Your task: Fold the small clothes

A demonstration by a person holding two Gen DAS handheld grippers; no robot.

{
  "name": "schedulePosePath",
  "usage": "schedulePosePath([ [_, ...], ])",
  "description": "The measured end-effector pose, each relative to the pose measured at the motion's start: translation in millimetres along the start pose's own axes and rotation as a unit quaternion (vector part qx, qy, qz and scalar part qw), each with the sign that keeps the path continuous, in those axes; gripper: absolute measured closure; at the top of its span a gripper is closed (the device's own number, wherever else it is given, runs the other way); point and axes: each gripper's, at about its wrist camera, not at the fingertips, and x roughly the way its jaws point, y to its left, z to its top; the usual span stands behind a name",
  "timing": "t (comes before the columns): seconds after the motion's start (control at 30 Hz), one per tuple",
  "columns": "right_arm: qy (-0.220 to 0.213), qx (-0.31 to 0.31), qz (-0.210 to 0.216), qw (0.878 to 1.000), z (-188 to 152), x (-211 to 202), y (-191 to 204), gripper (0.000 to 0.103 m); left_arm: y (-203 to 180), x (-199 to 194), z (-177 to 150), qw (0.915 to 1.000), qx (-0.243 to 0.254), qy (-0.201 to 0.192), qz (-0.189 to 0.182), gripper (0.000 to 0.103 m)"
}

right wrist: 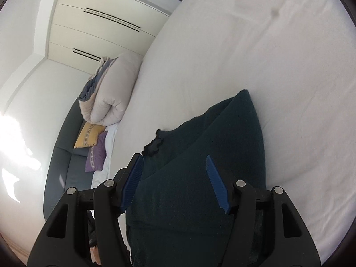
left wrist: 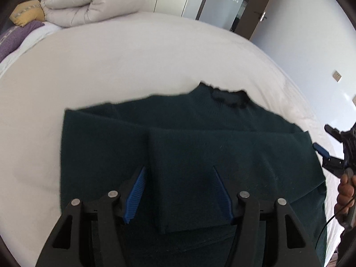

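A dark green knit sweater (left wrist: 200, 133) lies on the white bed (left wrist: 111, 71), collar away from me, with both sleeves folded across its front. My left gripper (left wrist: 179, 171) hangs open above the folded sleeve, blue pads wide apart and holding nothing. The right gripper (left wrist: 329, 155) shows at the right edge of the left wrist view, beside the sweater's right side, held by a hand. In the right wrist view the right gripper (right wrist: 174, 162) is open over the sweater (right wrist: 200, 166), near its frilled collar (right wrist: 153, 146), and holds nothing.
A rolled beige duvet (left wrist: 93, 0) with a yellow cushion (left wrist: 26, 14) and a purple cushion (left wrist: 13, 37) lies at the bed's far left end. Wardrobe doors (right wrist: 100, 26) and a room door (left wrist: 255, 6) stand beyond. The bed's right edge (left wrist: 316, 120) runs close to the sweater.
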Motion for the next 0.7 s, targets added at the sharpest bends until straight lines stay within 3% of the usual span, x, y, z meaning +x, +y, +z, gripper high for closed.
schedulePosePath([
  [0.1, 0.031, 0.016, -0.041, 0.999, 13.5, 31.1, -24.7, 0.046, -1.6, 2.6, -9.9, 0.9994, 0.018, -0.031, -0.004, 0.039],
  [0.27, 0.035, -0.007, -0.011, 0.999, -6.6, 15.4, -33.2, 0.046, -5.0, 2.2, -11.7, 0.9988, 0.027, -0.04, -0.001, 0.038],
  [0.43, 0.048, -0.029, -0.003, 0.998, -38.9, -16.2, -38.6, 0.046, 0.0, -20.6, -25.4, 0.9994, 0.013, -0.032, -0.006, 0.035],
  [0.57, 0.034, -0.023, -0.014, 0.999, -68.4, -62.2, -41.7, 0.046, 17.9, -57.3, -62.2, 0.9998, -0.004, -0.021, -0.005, 0.025],
  [0.7, 0.03, -0.049, -0.044, 0.997, -114.7, -114.3, -36.8, 0.046, 53.0, -101.2, -115.5, 0.9973, -0.069, -0.015, -0.019, 0.022],
])
